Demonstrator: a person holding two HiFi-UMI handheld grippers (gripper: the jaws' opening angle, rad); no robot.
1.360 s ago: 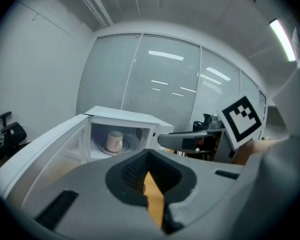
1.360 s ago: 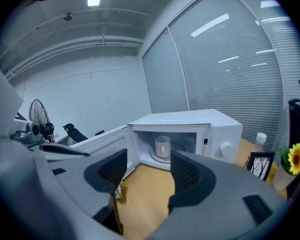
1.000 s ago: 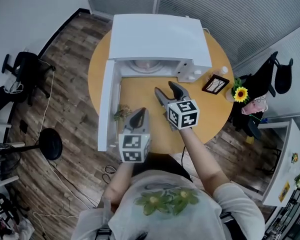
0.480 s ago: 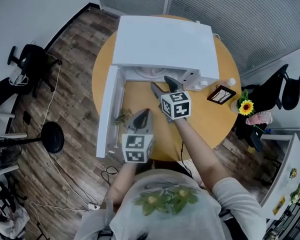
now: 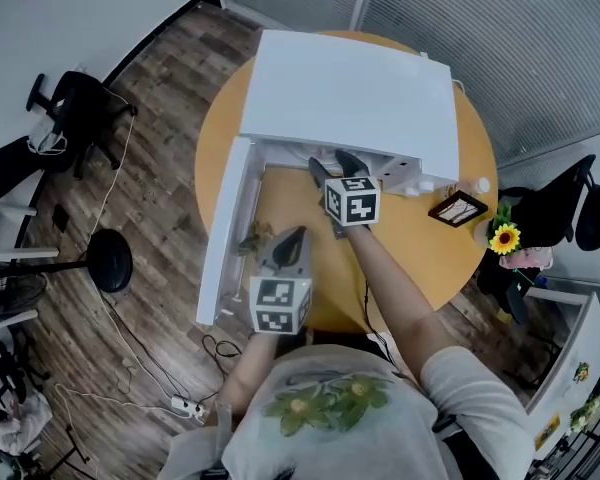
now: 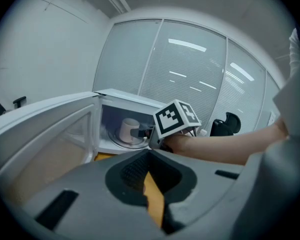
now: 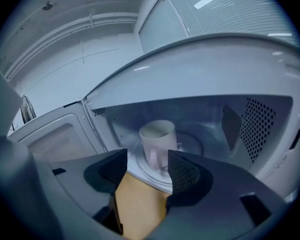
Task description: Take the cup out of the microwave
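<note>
A white microwave [image 5: 350, 98] stands on the round yellow table [image 5: 410, 253] with its door [image 5: 225, 230] swung open to the left. Inside, a pale cup [image 7: 157, 141] sits upright on the glass turntable [image 7: 190, 146], handle facing outward; the left gripper view also shows the cup [image 6: 129, 130]. My right gripper [image 5: 334, 163] is at the microwave's mouth, open, its jaws either side of the handle but short of it [image 7: 147, 159]. My left gripper [image 5: 292, 238] hovers over the table's near side, shut and holding nothing [image 6: 149, 156].
To the right of the microwave are a small picture frame [image 5: 458, 208], a white bottle [image 5: 479, 185] and a sunflower [image 5: 506, 238]. A small dried plant [image 5: 252, 238] lies by the open door. Chairs [image 5: 70, 118], a round stand base [image 5: 110, 261] and cables are on the floor.
My right gripper has moved forward from over the table to the microwave's opening. The left gripper has stayed about where it was.
</note>
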